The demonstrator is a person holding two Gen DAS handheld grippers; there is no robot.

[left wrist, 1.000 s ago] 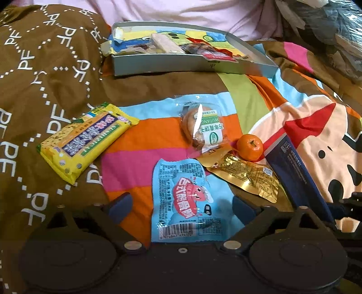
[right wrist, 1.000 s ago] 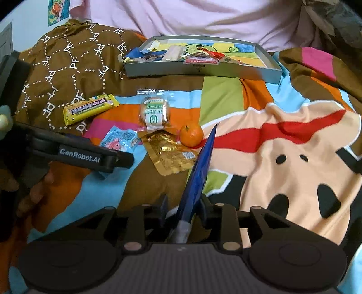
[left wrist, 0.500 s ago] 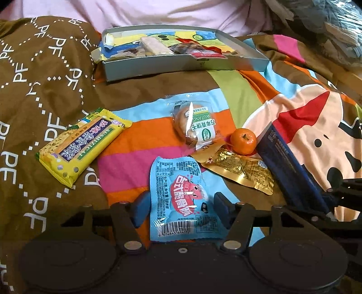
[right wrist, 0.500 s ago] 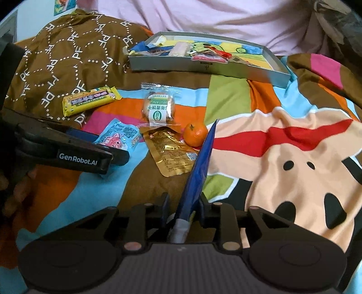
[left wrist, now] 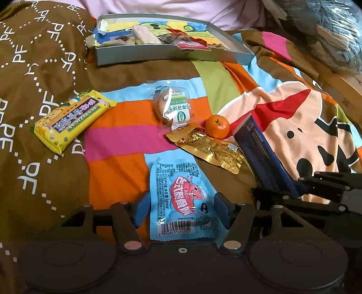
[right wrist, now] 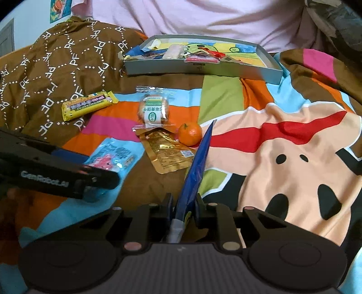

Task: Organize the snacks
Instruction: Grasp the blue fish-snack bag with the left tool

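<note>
My left gripper [left wrist: 182, 209] has its blue pads at both side edges of a light blue snack packet [left wrist: 181, 199] with a red cartoon; the jaws are opening slightly, the packet still between them. The right gripper [right wrist: 182, 208] is closing on a dark blue flat packet [right wrist: 196, 162], which stands on edge between its pads and points away over the bedspread. A grey tray [left wrist: 158, 54] holding several snacks sits at the far end. Loose on the cover lie a yellow bar [left wrist: 70, 117], a wrapped round cake [left wrist: 174, 108], a gold packet [left wrist: 210, 149] and a mandarin [left wrist: 217, 126].
Everything rests on a soft, rumpled bedspread [right wrist: 282, 147], brown with white letters on the left, bright cartoon colours on the right. A pink pillow [right wrist: 203, 20] lies behind the tray. Plastic-wrapped bundles [left wrist: 328, 27] fill the far right corner.
The left jaws came in from wide apart onto the light blue packet, which then shifted with the gripper relative to the gold packet. The right jaws tightened on the dark blue packet.
</note>
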